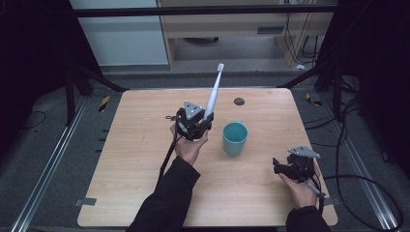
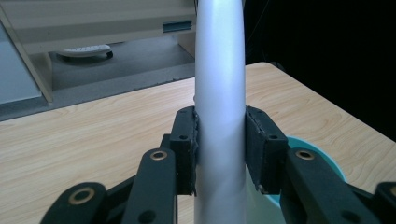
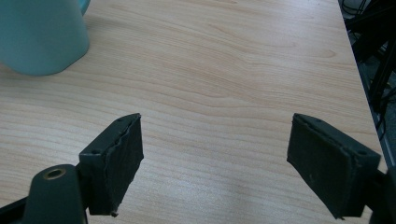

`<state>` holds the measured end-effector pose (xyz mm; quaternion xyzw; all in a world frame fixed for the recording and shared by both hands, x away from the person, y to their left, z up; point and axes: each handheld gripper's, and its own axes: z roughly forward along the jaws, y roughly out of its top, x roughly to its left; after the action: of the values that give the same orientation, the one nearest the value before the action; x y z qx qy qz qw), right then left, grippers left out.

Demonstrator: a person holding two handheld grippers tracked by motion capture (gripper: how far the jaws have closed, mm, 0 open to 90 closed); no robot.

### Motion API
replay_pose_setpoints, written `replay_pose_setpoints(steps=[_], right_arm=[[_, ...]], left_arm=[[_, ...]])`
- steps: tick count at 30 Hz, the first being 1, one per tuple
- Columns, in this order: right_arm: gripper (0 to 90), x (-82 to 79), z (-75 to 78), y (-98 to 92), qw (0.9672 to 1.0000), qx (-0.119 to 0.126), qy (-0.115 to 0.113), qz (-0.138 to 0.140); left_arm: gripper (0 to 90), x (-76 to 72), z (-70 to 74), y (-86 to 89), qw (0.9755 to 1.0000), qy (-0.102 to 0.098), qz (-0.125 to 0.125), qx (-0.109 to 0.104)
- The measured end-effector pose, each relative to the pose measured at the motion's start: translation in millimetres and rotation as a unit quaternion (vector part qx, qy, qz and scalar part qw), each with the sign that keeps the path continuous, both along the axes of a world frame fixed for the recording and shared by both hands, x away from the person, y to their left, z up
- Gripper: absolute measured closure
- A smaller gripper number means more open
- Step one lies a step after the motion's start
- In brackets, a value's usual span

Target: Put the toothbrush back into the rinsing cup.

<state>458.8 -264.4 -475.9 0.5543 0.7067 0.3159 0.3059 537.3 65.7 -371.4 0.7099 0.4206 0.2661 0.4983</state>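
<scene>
On the light wood desk (image 1: 145,159), the left tongs (image 1: 205,118) are clamped on a white toothbrush (image 1: 213,92), held above the middle of the desk. The toothbrush rises from the tongs and leans away from the person and slightly to the right, its brush head at the far end, over the far edge of the desk in the high view. In the left gripper view the two black jaws press against either side of the smooth white handle (image 2: 219,93), which runs straight up out of the top of the picture. No brand or writing can be read on the handle, the tongs or the desk.

A teal cup (image 1: 235,137) stands upright on the desk just to the right of the left tongs, apart from them. Its rim shows behind the right-hand jaw in the left gripper view (image 2: 322,156), and its side shows at the top left corner of the right gripper view (image 3: 42,37). It carries no label that I can see.

The right tongs (image 1: 280,166) are held low near the right front corner of the desk, well apart from the cup. Their jaws stand wide apart with nothing between them but bare wood (image 3: 215,116).

A small dark round disc (image 1: 239,101) lies on the desk near its far edge, beyond the cup.
</scene>
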Motion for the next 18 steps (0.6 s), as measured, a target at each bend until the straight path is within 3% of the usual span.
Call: replay_pose_setpoints(steps=[5,18], right_arm=[[18.4,-0.6,0.6,0.2,1.0000,0.004,0.000,-0.002],[18.5,-0.1,-0.8,-0.4,1.0000,0.004,0.000,0.002]], left_arm=[[66.2,3.9,-0.3,-17.0,0.9999,-0.009,-0.002,-0.006],[66.2,13.9,-10.7,-46.1,0.9998,-0.009,-0.012,-0.016]])
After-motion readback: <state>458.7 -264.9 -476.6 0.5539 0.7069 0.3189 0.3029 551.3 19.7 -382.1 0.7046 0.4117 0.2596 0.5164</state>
